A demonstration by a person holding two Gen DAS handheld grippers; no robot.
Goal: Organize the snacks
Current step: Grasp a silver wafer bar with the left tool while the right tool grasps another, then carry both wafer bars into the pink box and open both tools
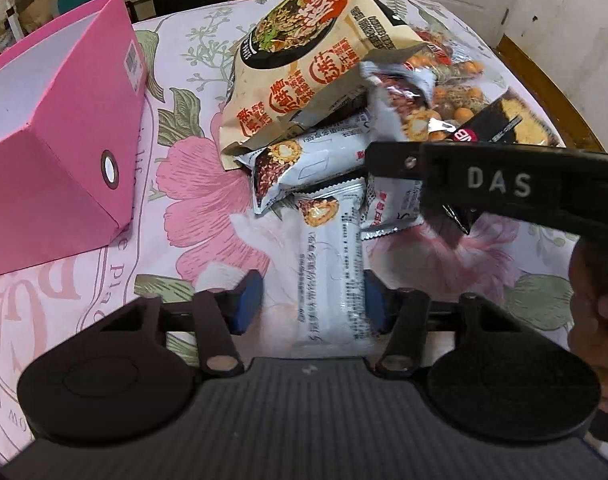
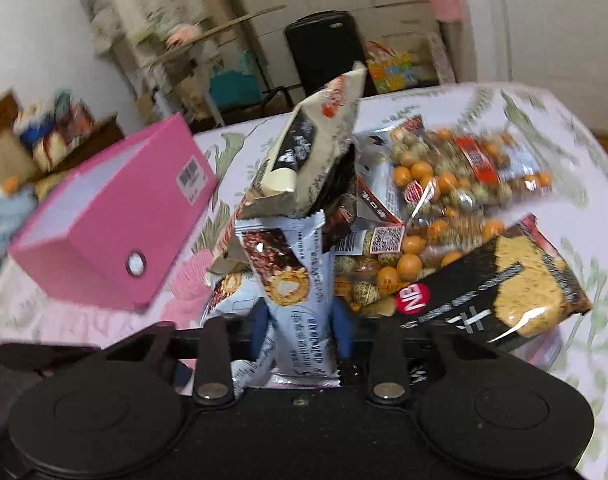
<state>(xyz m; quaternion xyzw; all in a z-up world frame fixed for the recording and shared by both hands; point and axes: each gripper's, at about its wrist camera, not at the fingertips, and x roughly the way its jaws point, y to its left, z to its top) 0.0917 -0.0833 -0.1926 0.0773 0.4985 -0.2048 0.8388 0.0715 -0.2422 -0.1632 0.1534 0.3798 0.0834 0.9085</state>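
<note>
The left gripper [image 1: 312, 300] has its blue pads around a white bar [image 1: 332, 264], not clearly pressing it. The right gripper [image 2: 300, 320] pinches another bar [image 2: 300, 292] beside the pink box [image 2: 116, 216].

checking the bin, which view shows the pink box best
The left wrist view: the pink box is sharp there, its open top, label and round side hole clear, though cut off at the frame's left edge. The right wrist view shows the whole box, but blurred.
</note>
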